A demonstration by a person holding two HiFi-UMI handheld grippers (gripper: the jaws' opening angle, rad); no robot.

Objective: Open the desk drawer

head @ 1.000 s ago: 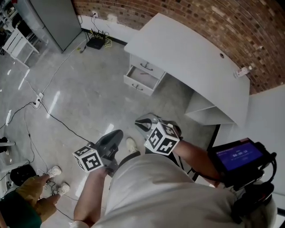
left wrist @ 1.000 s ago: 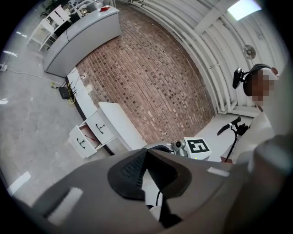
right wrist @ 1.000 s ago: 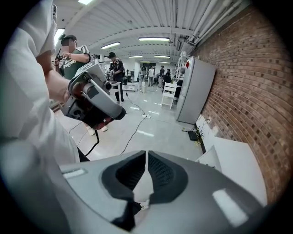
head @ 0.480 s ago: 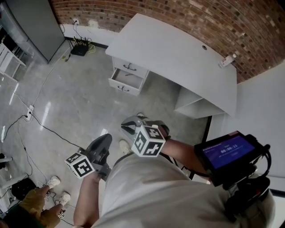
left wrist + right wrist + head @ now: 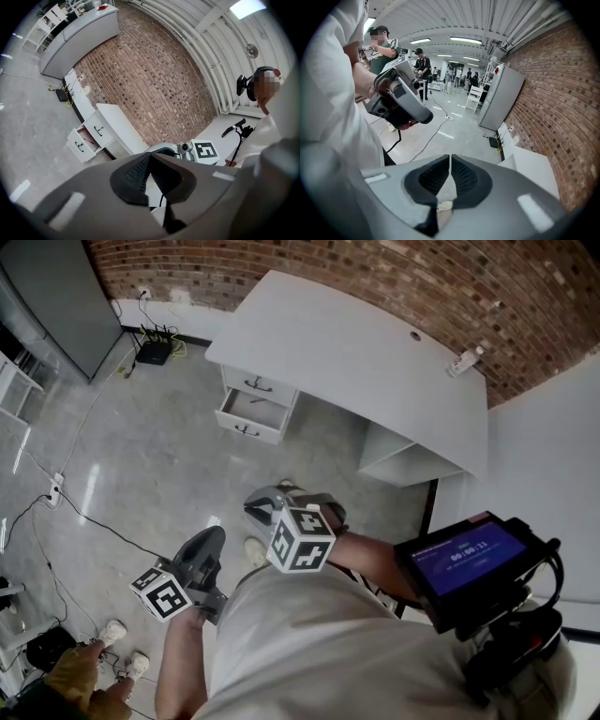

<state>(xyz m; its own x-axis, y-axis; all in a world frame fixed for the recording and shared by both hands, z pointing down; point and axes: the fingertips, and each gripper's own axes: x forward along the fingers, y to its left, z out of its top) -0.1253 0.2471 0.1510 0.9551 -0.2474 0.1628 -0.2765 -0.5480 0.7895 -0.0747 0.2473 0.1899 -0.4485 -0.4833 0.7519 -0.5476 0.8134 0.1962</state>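
In the head view, the white curved-top bench (image 5: 375, 362) stands against a red brick wall (image 5: 375, 277). At its left end the lower white desk drawer (image 5: 249, 414) is pulled out beneath a closed one. The left gripper (image 5: 212, 540) and the right gripper (image 5: 262, 507) are held close to the person's body above the grey polished floor (image 5: 141, 456), both well apart from the drawer. In the left gripper view, the left gripper (image 5: 150, 157) has its dark pads pressed together with nothing between them, and the open drawer (image 5: 83, 139) shows far off beyond them. In the right gripper view, the right gripper (image 5: 450, 161) is likewise closed on nothing but a thin slit and points over the floor (image 5: 454, 131).
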